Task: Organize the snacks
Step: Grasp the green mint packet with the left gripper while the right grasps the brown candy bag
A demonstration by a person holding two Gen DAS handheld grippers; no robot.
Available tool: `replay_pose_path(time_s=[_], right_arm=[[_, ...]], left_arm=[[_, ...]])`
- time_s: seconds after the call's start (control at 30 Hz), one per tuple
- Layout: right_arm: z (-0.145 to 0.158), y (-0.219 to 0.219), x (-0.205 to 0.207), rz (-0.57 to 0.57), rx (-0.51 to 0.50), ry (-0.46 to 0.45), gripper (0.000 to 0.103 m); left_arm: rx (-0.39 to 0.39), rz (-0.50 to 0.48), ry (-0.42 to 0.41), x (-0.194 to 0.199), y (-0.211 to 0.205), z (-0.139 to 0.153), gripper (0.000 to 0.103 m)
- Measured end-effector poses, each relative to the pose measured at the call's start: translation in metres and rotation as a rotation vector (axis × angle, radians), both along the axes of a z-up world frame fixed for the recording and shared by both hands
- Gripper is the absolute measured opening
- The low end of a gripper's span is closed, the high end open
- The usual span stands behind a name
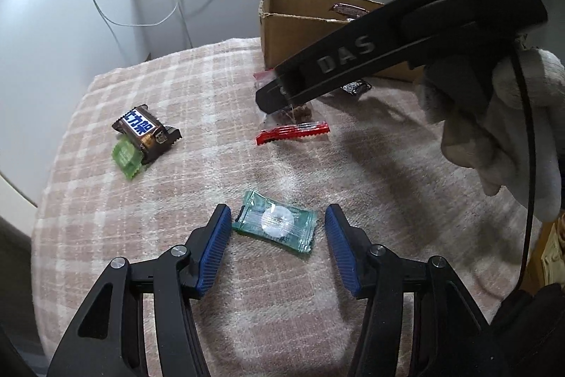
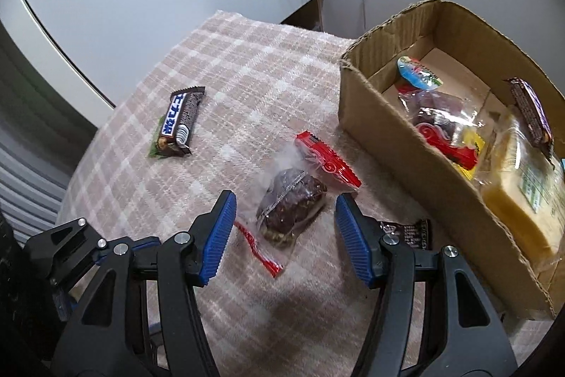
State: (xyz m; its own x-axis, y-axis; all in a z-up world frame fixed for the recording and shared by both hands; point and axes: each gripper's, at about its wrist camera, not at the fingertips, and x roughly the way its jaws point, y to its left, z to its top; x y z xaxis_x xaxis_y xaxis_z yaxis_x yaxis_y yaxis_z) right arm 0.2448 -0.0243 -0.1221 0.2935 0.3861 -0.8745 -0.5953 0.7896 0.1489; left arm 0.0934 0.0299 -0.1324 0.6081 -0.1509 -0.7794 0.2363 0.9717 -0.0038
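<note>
Both views are evenly and fairly brightly lit from above, with strong fisheye bending and dark corners at the edges. In the left wrist view a soft shadow falls on the cloth under the right tongs, and glare whitens the green candy. Sharpness is good centrally, softer toward the rims.

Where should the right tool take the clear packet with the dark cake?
Grip the clear packet across its bulging dark middle, coming from above. It lies flat on the checked cloth between the right tool's open pads; its red crimped ends are thin and floppy.
</note>
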Motion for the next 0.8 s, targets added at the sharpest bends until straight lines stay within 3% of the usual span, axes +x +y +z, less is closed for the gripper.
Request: replay_pose_path(time_s=[0.27,0.8], right_arm=[[-0.009,0.009,0.002,0.009,-0.025,0.012,0.056],[-0.005,-0.002,-0.001,0.013,0.029,0.016,0.041]], left_arm=[[0.006,0.001,-0.01,-0.001,0.0,0.0,0.04],[-0.045,0.045,-0.024,-0.009,0.004,0.01,0.039]])
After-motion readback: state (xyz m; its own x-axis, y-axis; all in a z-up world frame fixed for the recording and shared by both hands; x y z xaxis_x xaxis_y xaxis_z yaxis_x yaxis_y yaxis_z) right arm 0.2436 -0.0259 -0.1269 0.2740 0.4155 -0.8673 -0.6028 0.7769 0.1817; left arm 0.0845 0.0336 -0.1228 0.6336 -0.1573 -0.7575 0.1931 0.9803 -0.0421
